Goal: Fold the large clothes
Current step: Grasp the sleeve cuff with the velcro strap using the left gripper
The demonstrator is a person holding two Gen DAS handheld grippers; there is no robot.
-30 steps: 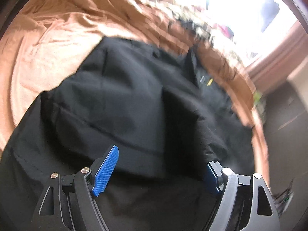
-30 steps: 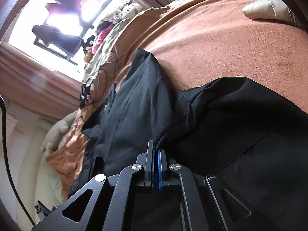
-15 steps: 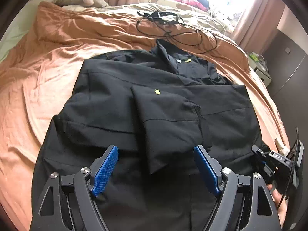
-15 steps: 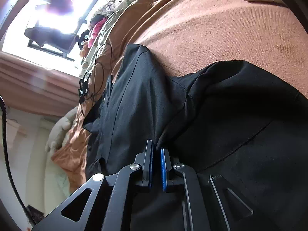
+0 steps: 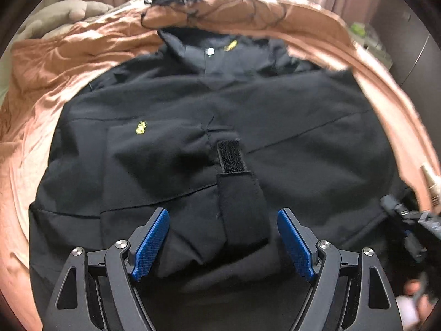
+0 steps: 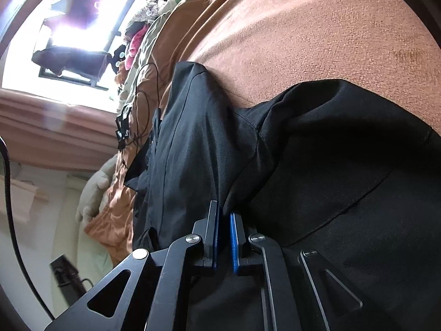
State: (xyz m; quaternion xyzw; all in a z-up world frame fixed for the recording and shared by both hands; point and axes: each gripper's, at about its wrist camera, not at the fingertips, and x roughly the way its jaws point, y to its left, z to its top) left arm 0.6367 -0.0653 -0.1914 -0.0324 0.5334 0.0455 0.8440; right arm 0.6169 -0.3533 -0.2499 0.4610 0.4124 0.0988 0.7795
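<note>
The black jacket (image 5: 220,127) lies spread flat on the orange bedspread (image 5: 69,63), collar toward twelve o'clock in the left wrist view, both sleeves already crossed in over the chest. It looks like a light, limp woven shell: it will sag and slide rather than hold a crease, and the smooth cloth may slip from a shallow pinch. The cuff strap (image 5: 231,155), with its rough fastening patch, is stiffer but too small to lift by. The best holds are judged to be the doubled hem and the seamed side edges, taken deep.

The left gripper (image 5: 223,244) hangs over the lower part of the jacket with its blue pads (image 5: 150,244) wide apart and nothing between them; the folded sleeve end lies just ahead, at twelve o'clock from the pads, and the hem is below them toward six.

The right gripper (image 6: 223,237) sits low at the jacket's side edge, at four o'clock in the left view. Its jaws stand nearly together, with a narrow gap; a fold of black cloth rises right at their tips, though whether it is pinched cannot be told.
</note>
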